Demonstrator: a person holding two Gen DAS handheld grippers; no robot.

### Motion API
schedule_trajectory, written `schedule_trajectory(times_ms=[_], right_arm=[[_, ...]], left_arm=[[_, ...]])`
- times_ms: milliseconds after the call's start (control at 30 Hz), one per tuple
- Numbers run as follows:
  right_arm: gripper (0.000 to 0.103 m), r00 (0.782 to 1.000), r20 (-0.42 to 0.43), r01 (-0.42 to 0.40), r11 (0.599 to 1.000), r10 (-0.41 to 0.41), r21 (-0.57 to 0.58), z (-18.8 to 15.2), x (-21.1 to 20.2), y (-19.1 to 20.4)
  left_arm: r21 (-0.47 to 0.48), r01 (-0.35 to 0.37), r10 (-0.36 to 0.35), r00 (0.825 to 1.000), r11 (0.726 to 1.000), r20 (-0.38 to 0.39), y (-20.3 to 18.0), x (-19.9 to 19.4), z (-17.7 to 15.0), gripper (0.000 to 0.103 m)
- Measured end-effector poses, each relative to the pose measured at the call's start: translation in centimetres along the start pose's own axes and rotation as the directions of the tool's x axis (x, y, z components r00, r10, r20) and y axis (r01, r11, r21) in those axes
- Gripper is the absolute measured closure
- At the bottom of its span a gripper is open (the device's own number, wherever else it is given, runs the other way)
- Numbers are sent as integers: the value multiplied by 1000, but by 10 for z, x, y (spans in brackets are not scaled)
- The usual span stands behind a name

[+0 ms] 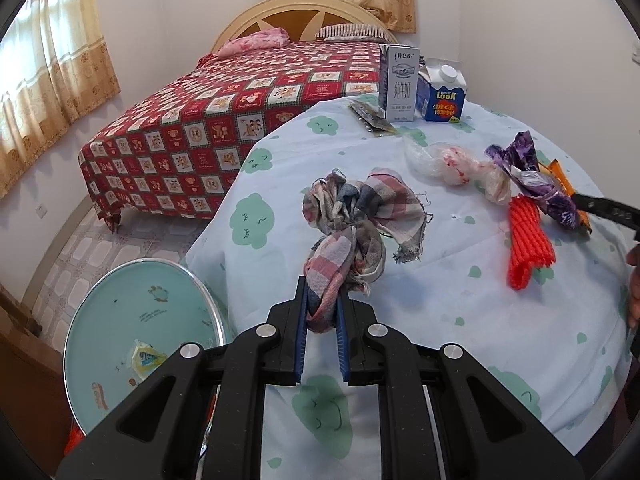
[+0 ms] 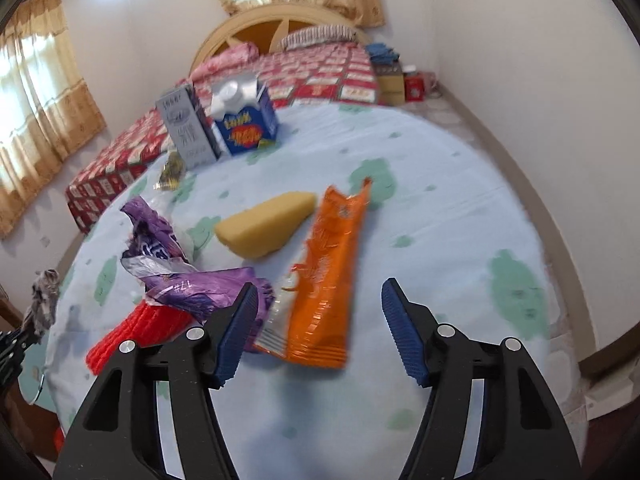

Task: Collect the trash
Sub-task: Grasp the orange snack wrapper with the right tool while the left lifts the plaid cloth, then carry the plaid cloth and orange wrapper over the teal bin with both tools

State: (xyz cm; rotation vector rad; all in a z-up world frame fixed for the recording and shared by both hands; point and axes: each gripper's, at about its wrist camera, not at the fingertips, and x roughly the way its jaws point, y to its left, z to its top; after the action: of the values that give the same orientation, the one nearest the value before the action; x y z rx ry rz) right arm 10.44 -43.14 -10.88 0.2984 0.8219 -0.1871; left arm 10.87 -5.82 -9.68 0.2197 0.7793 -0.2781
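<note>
The left gripper (image 1: 323, 312) is clenched on a plaid rag (image 1: 352, 232), which hangs bunched above the table (image 1: 460, 320) beside the bin (image 1: 132, 320). The right gripper (image 2: 316, 328) stands released over an orange wrapper (image 2: 324, 280), pads clear of it, with a purple wrapper (image 2: 180, 272) and red net (image 2: 136, 332) just left.

A quilted bed (image 1: 224, 128) under curtained windows (image 1: 52, 76).
</note>
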Motion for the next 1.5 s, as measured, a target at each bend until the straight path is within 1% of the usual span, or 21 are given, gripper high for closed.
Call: schedule_trajectory(times_ms=[33, 67, 133, 167, 200, 233, 267, 300, 333, 367, 467, 533, 600, 667, 767, 867, 1167, 1500], right_arm=[[54, 1000, -6, 0, 1000, 0, 8, 0, -1, 0], [56, 1000, -10, 4, 1000, -4, 19, -2, -3, -5], [58, 999, -19, 34, 999, -34, -2, -6, -5, -8], [63, 999, -36, 35, 999, -36, -15, -10, -3, -12], [65, 999, -28, 38, 999, -38, -31, -12, -5, -13], [74, 998, -26, 55, 997, -56, -56, -14, -5, -12], [81, 998, -29, 48, 997, -50, -62, -15, -7, -14], [85, 999, -33, 35, 998, -37, -56, -15, -7, -15], [86, 999, -31, 27, 998, -29, -55, -16, -9, -16], [87, 999, -11, 31, 997, -31, -69, -18, -14, -15], [89, 1000, 17, 21, 997, -20, -77, -22, -22, -11], [89, 998, 63, 30, 995, -23, -99, -23, -35, -2], [89, 994, 105, 13, 992, 0, -122, -22, -50, 9], [89, 992, 125, 11, 989, 7, -148, -20, -57, 19], [89, 987, 154, -23, 984, 51, -178, -18, -72, 37], [89, 984, 160, -46, 978, 79, -203, -20, -79, 49], [89, 972, 136, -140, 935, 193, -327, -35, -87, 114], [89, 959, 101, -197, 876, 266, -440, -42, -85, 177]], left_arm=[[-2, -1, 1, 1000, 1000, 0, 1, -1, -1, 90], [-3, -2, 2, 1000, 1000, -1, 2, -1, -2, 90], [-5, -6, 6, 1000, 1000, 0, 6, -3, -3, 90], [-4, -8, 8, 1000, 1000, 1, 6, -4, -4, 90], [-1, -12, 12, 1000, 1000, 4, 6, -4, -5, 90], [-1, -14, 14, 1000, 1000, 5, 7, -5, -4, 90], [-4, -14, 14, 1000, 1000, 6, 7, -5, -4, 90], [-7, -12, 12, 1000, 1000, 8, 7, -7, -3, 90], [-5, -14, 14, 1000, 1000, 14, 7, -9, -3, 90], [-5, -16, 16, 1000, 1000, 22, 8, -13, -2, 90], [-8, -25, 26, 999, 1000, 37, 11, -23, -1, 90], [-12, -41, 41, 998, 999, 46, 16, -32, -2, 90], [-14, -60, 61, 997, 998, 55, 23, -41, -3, 90], [-14, -78, 79, 995, 997, 64, 29, -48, -4, 90], [-19, -112, 113, 991, 994, 75, 39, -60, -7, 90], [-24, -130, 132, 988, 991, 79, 46, -67, -9, 90], [-23, -171, 173, 981, 985, 92, 58, -81, -18, 90], [-54, -225, 228, 972, 973, 49, 93, -82, -46, 90]])
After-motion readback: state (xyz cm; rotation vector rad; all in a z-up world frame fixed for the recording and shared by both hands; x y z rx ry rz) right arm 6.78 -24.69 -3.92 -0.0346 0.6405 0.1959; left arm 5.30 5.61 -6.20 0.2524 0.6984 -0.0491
